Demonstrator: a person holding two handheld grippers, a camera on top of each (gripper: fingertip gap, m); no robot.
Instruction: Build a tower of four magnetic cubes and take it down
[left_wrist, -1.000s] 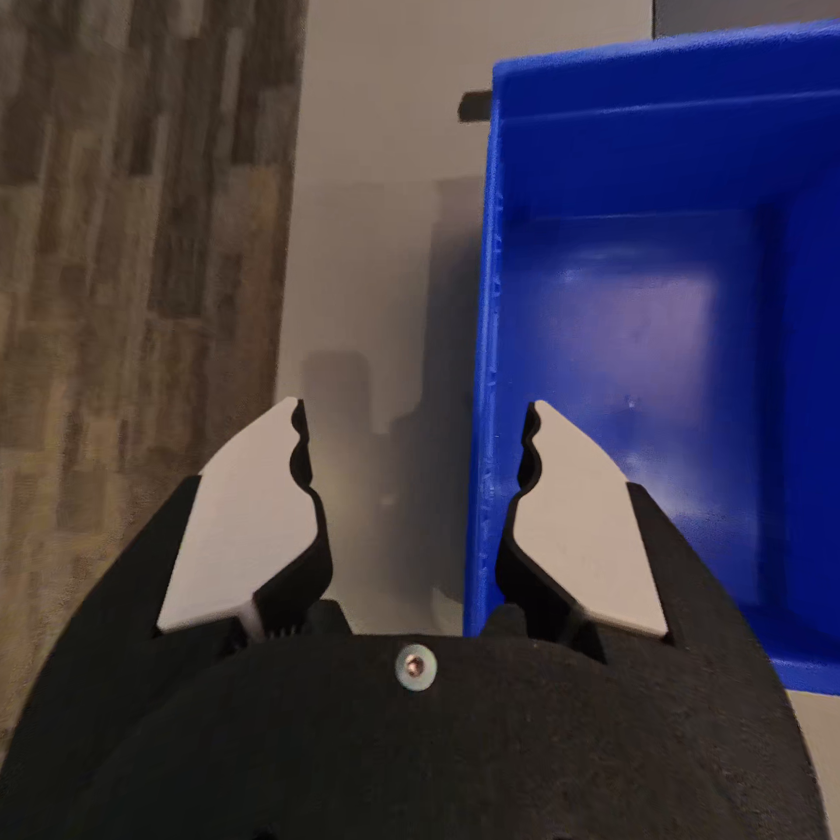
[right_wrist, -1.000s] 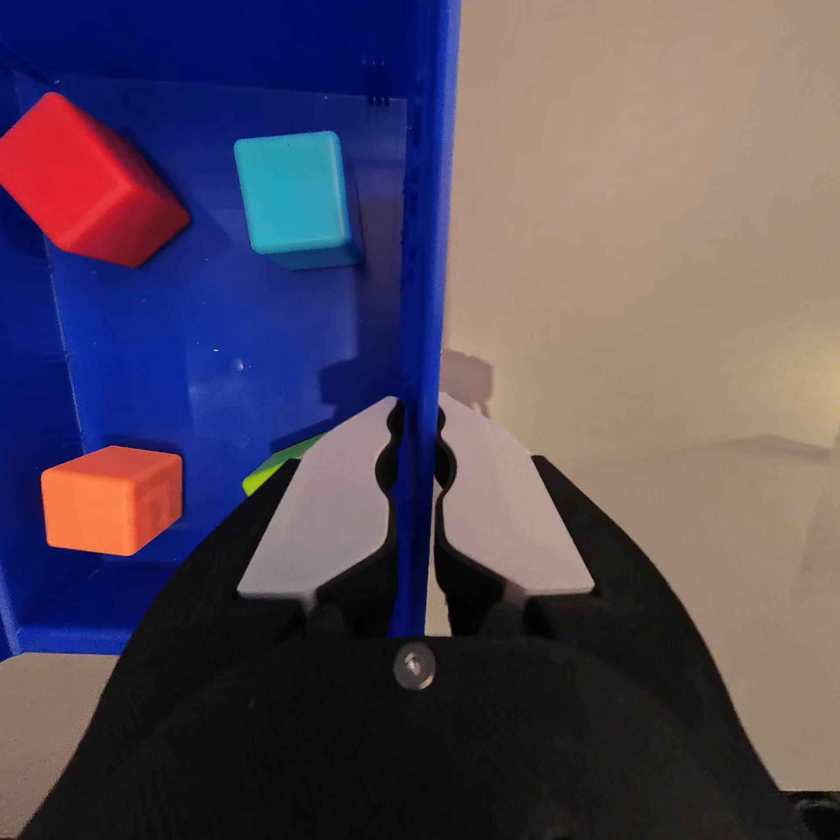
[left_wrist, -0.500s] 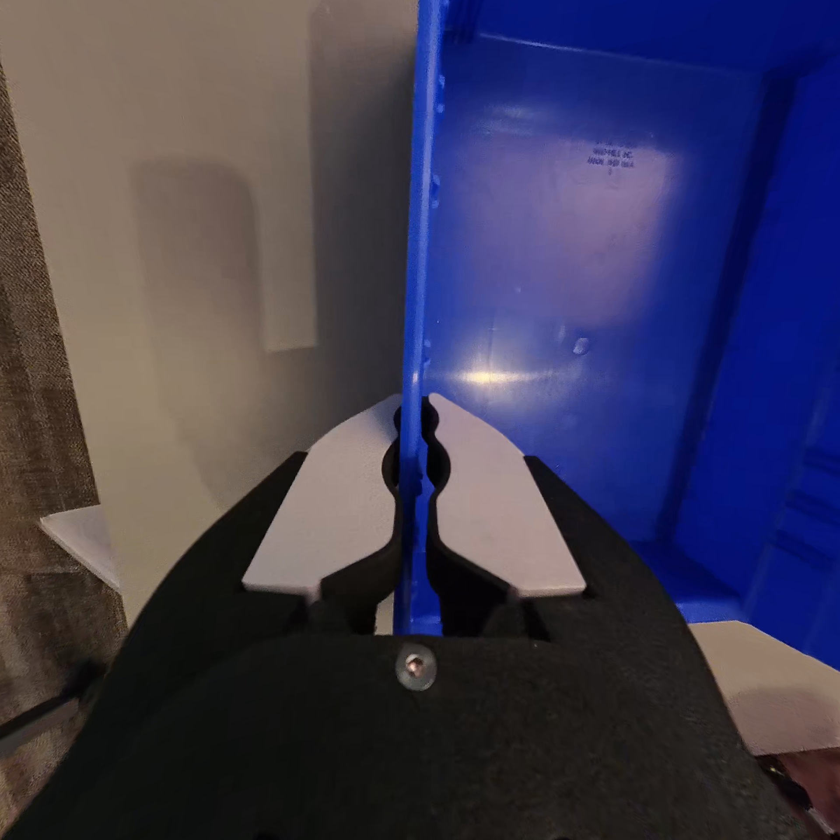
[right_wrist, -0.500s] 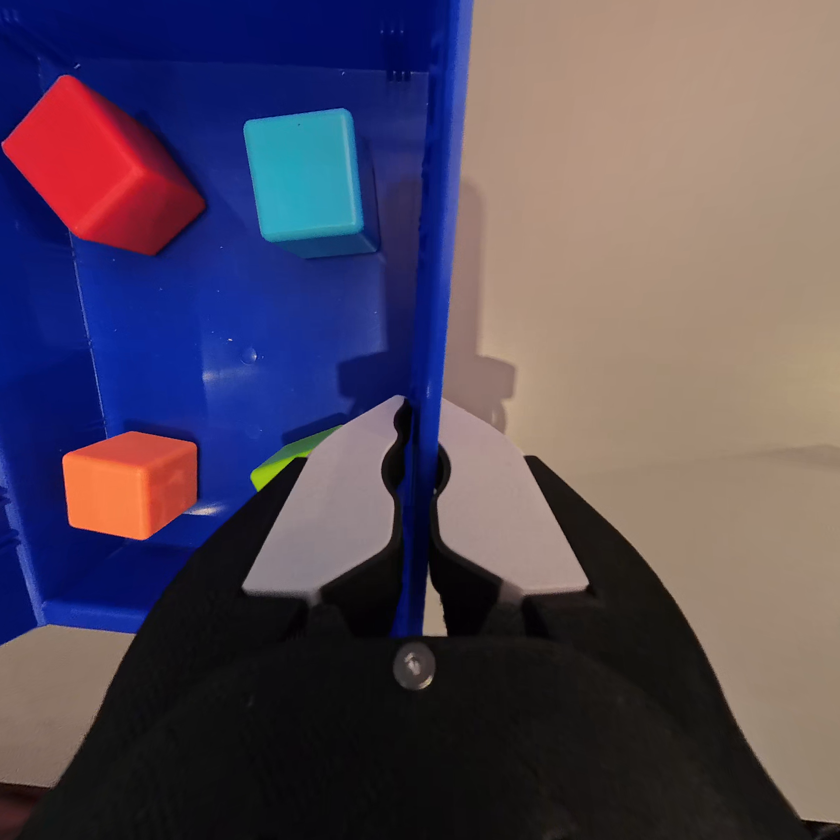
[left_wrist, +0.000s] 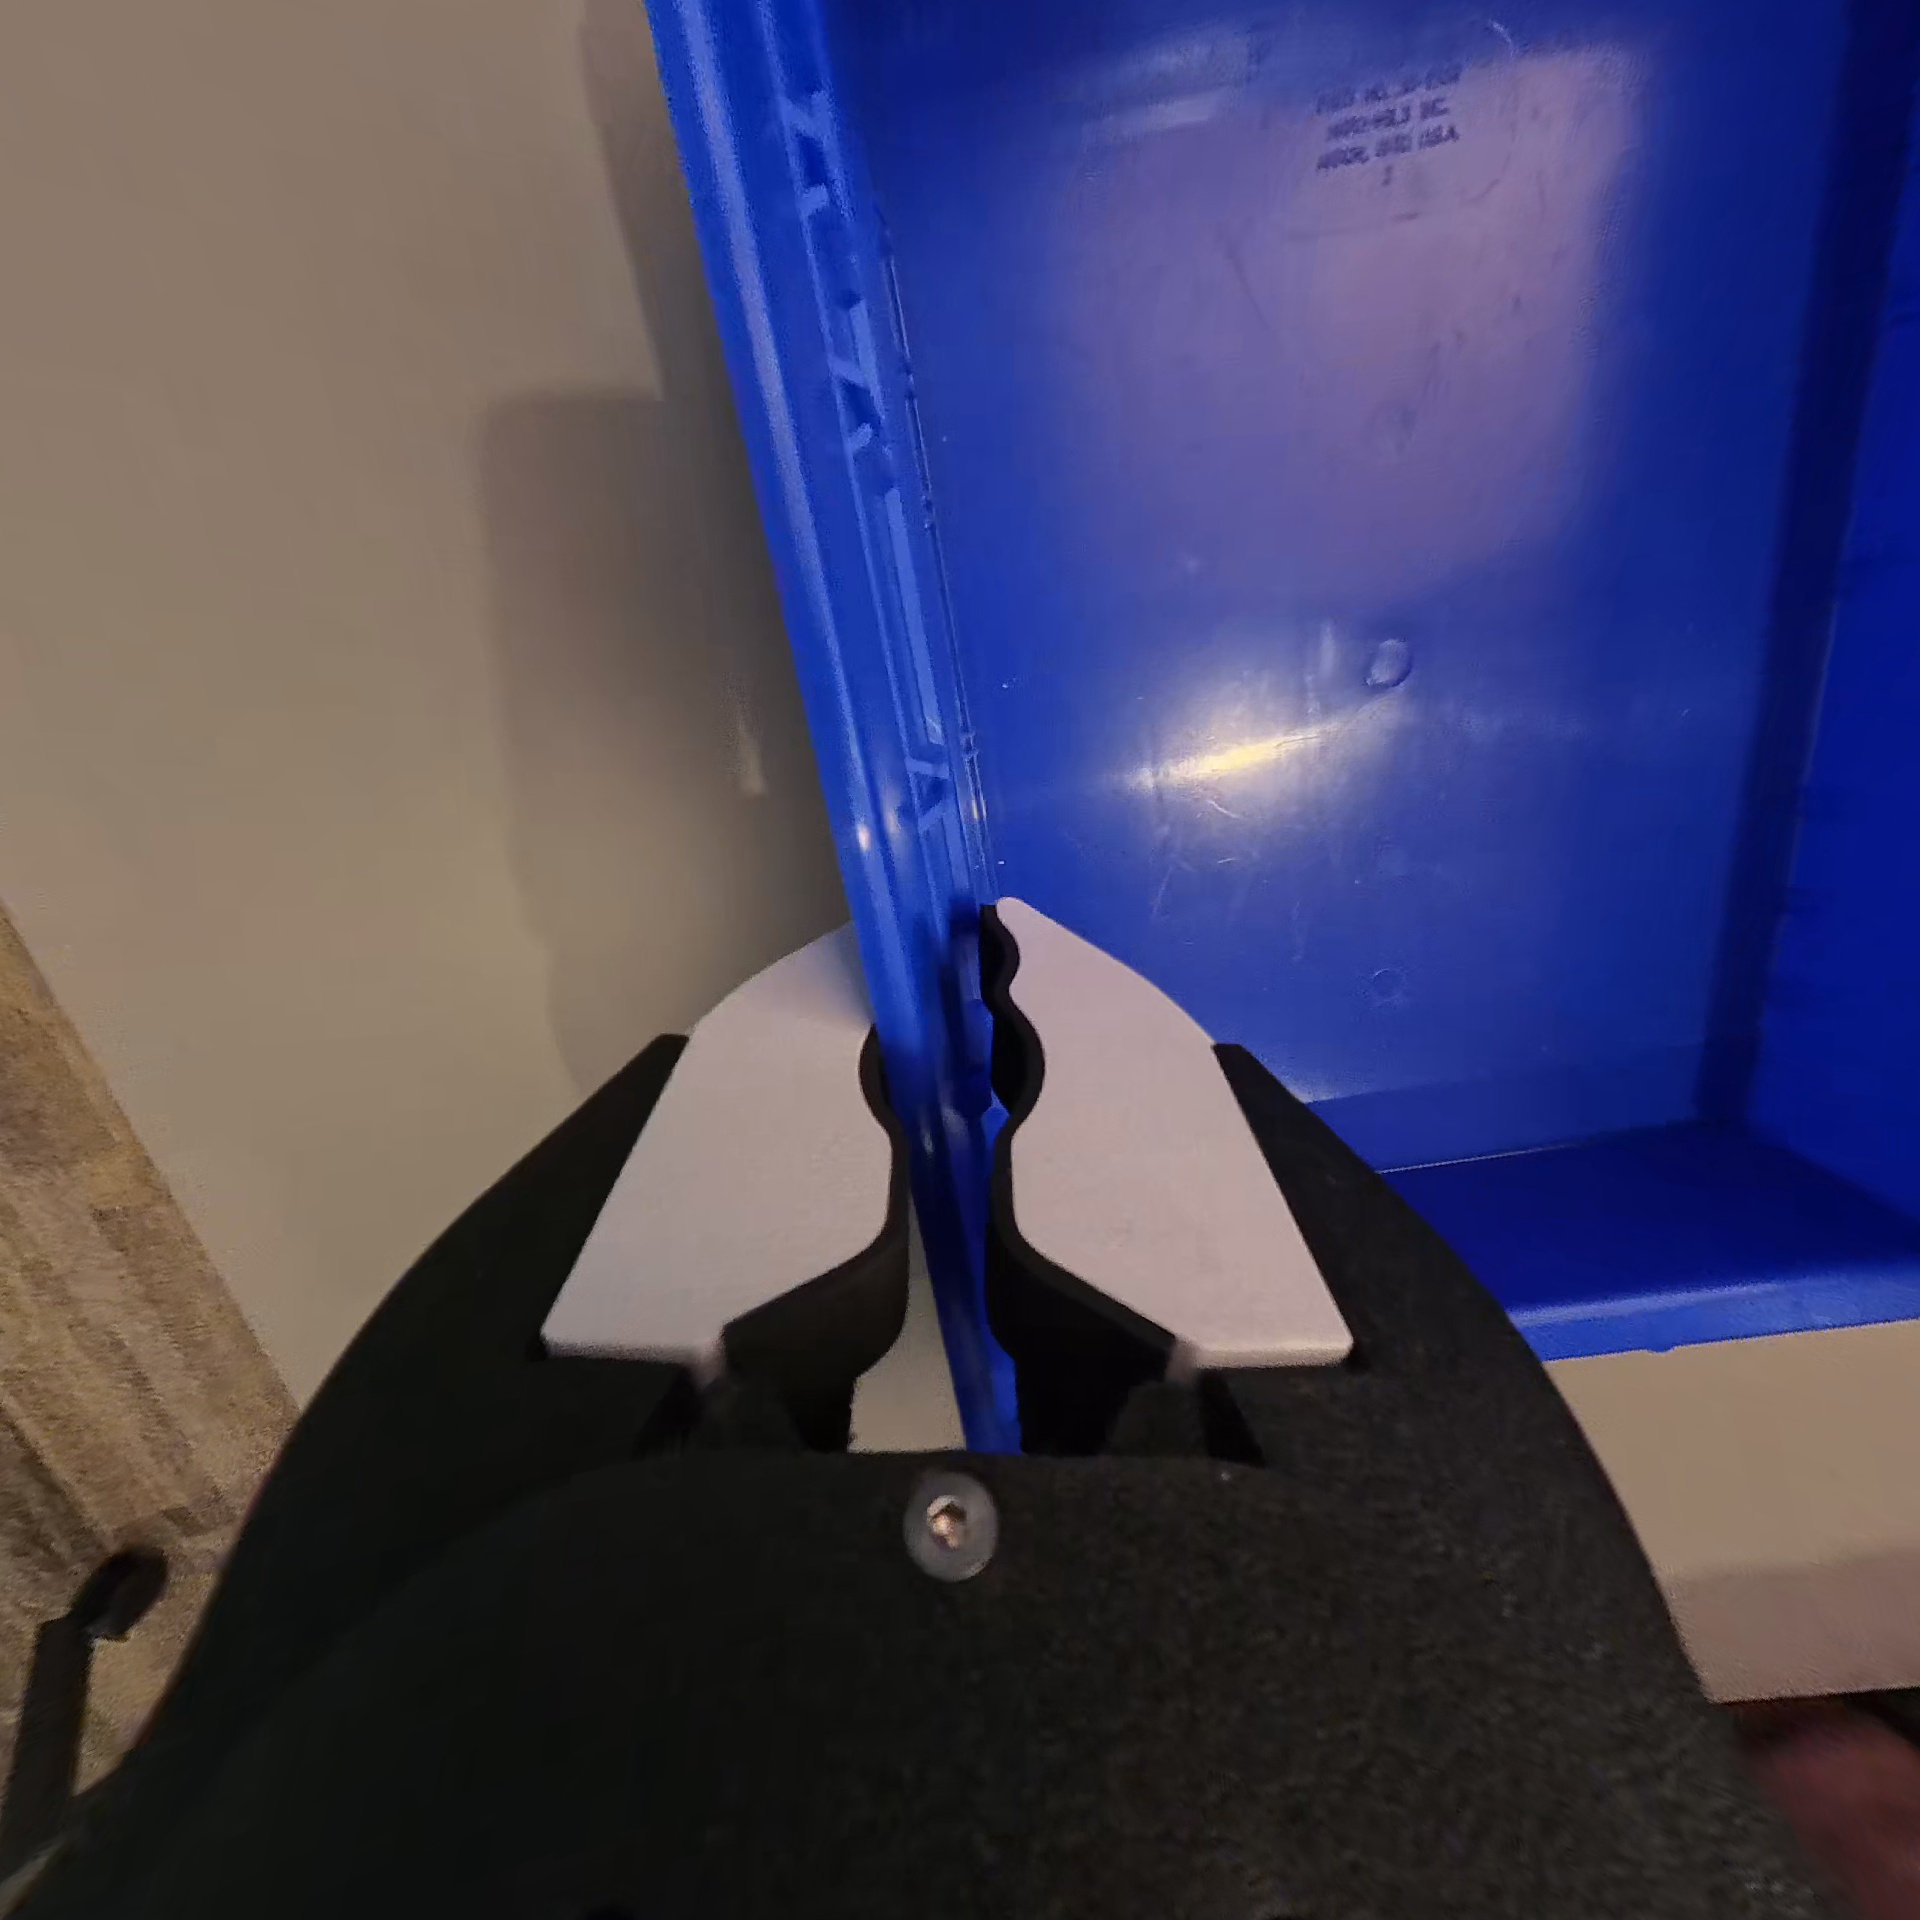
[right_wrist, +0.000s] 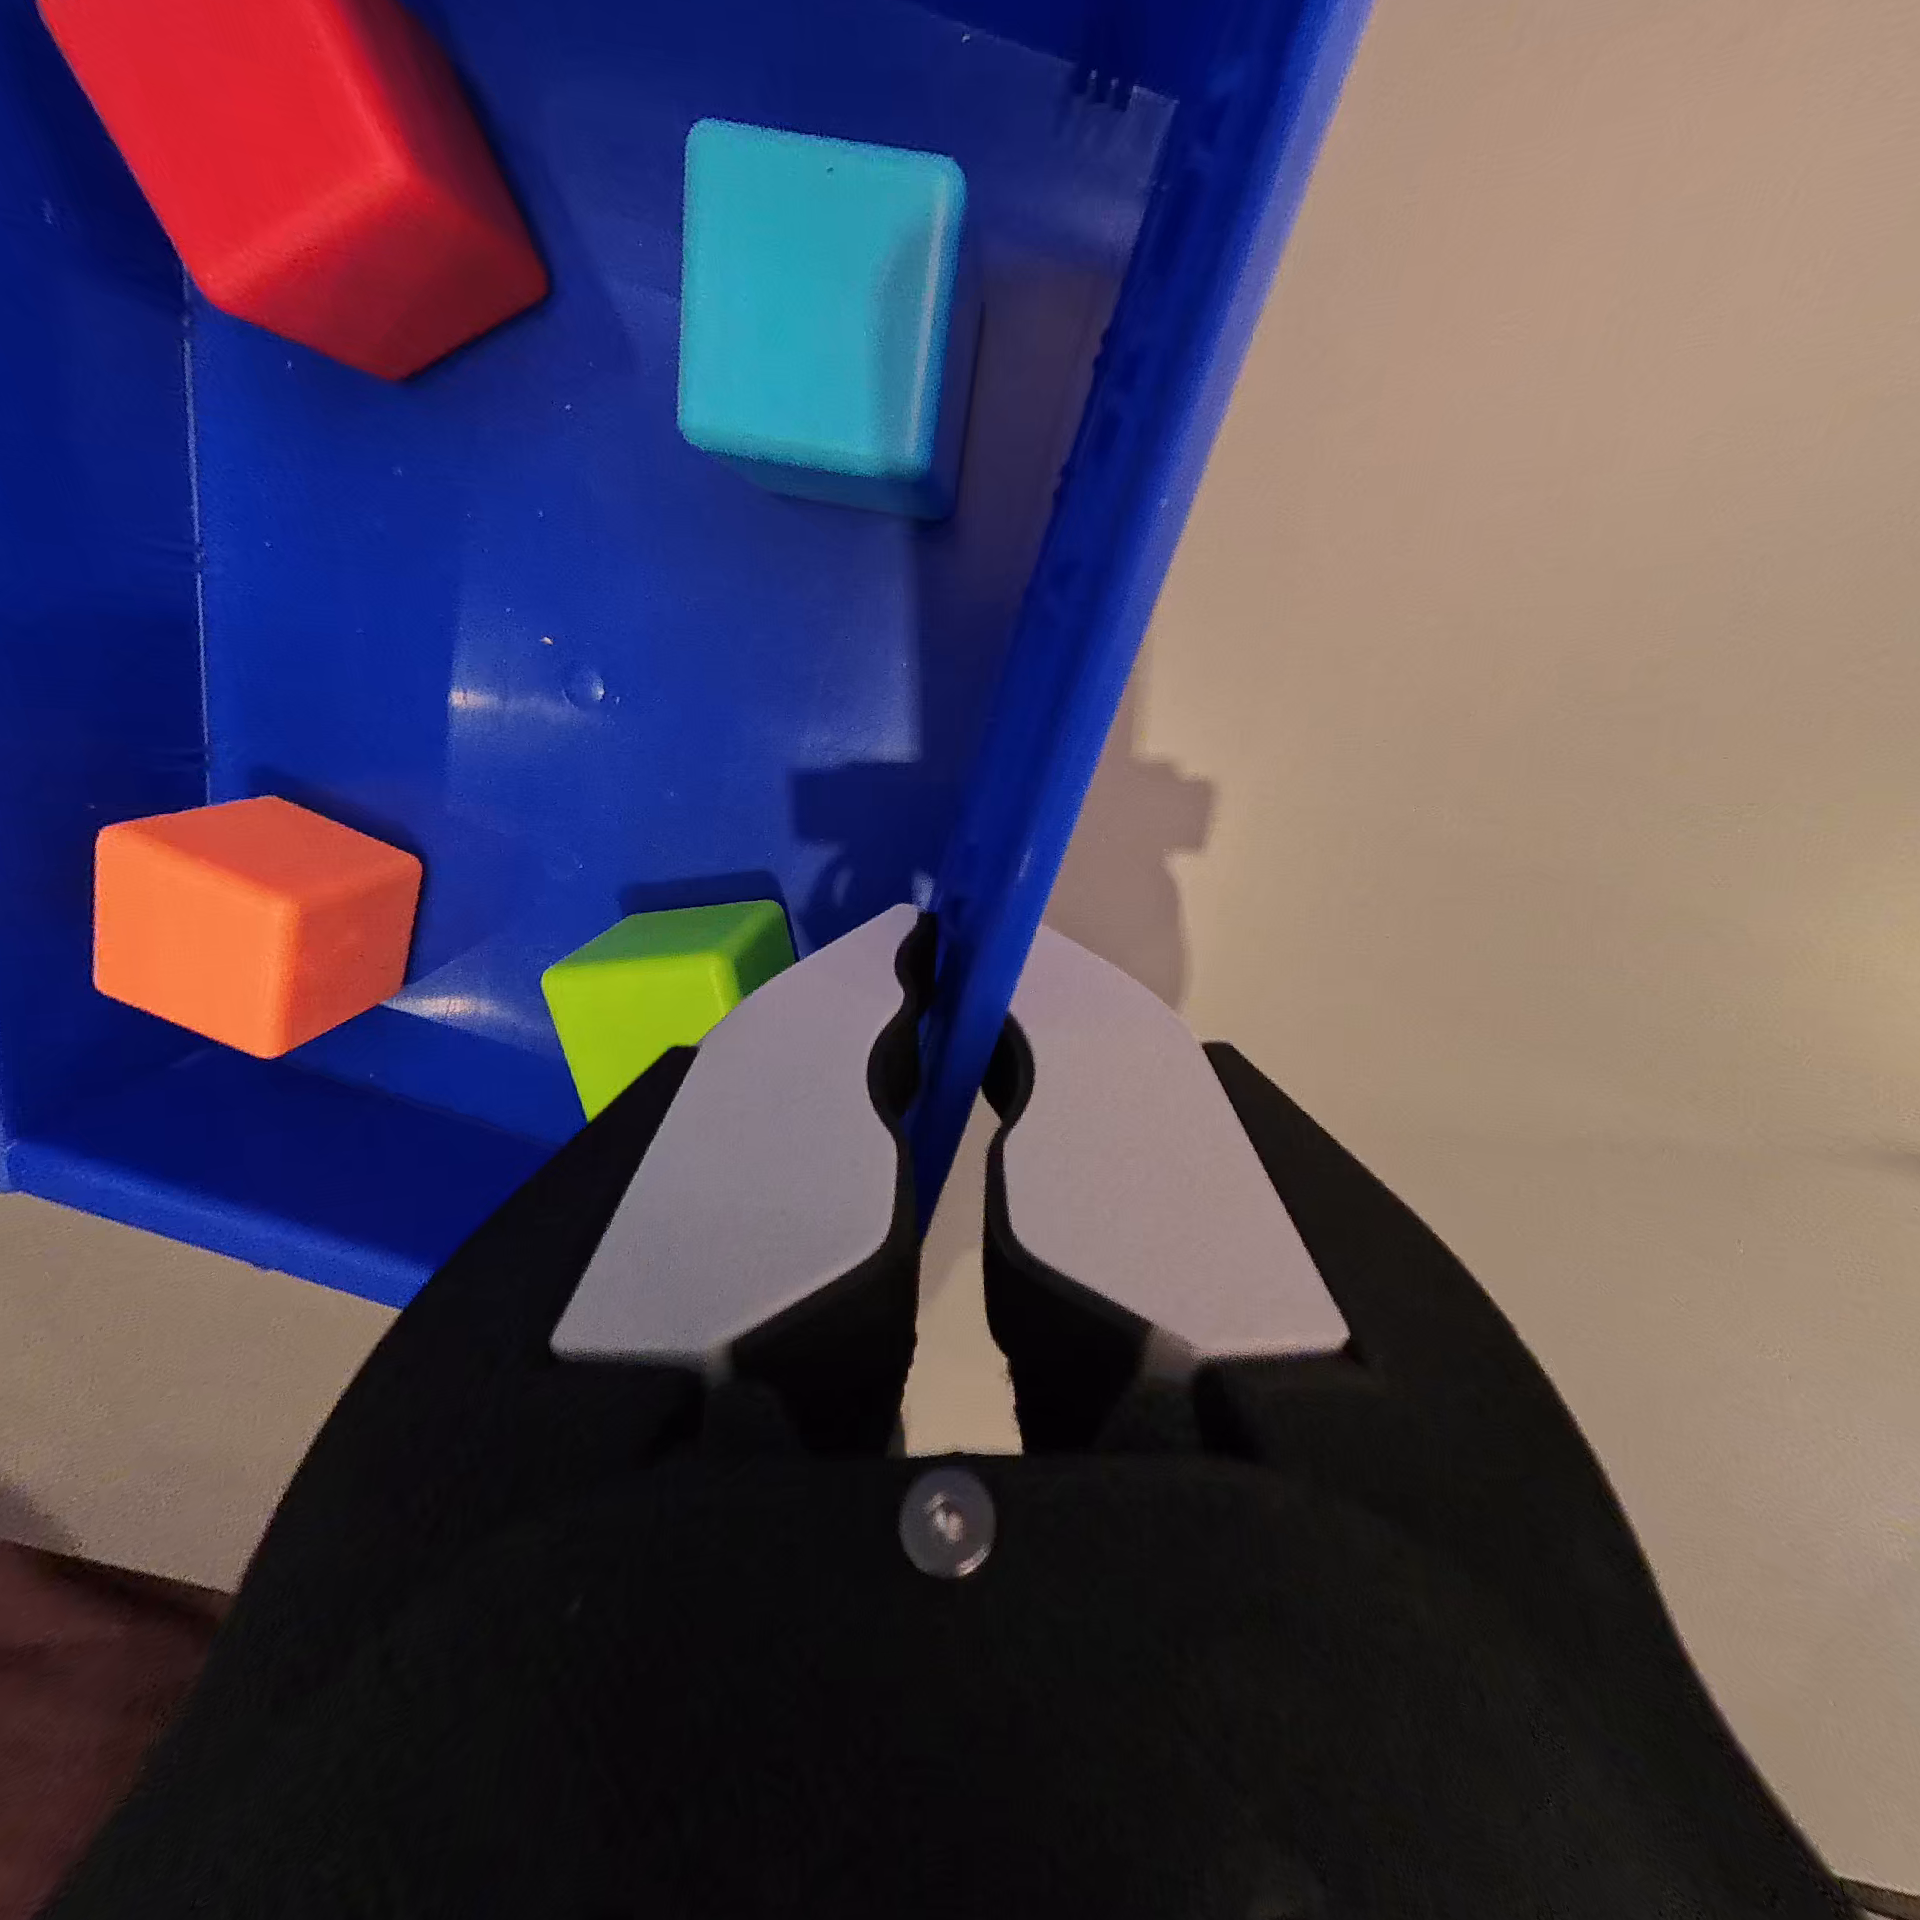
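Note:
A blue plastic bin holds a red cube, a cyan cube, an orange cube and a green cube, which my right gripper partly hides. My right gripper is shut on the bin's right wall. My left gripper is shut on the left wall of the blue bin. In the left wrist view the bin's inside shows bare, with no cubes. The bin looks tilted in both views.
The bin is over a white table, which also shows in the left wrist view. The table's front edge lies close to me. Brown carpet lies to the left, beyond the table's edge. Left tips to right tips: about 65 centimetres.
My left gripper moved right and shut on the bin's left wall. Held by both grippers, the bin has since tilted; the cubes look larger and the green one shows more.

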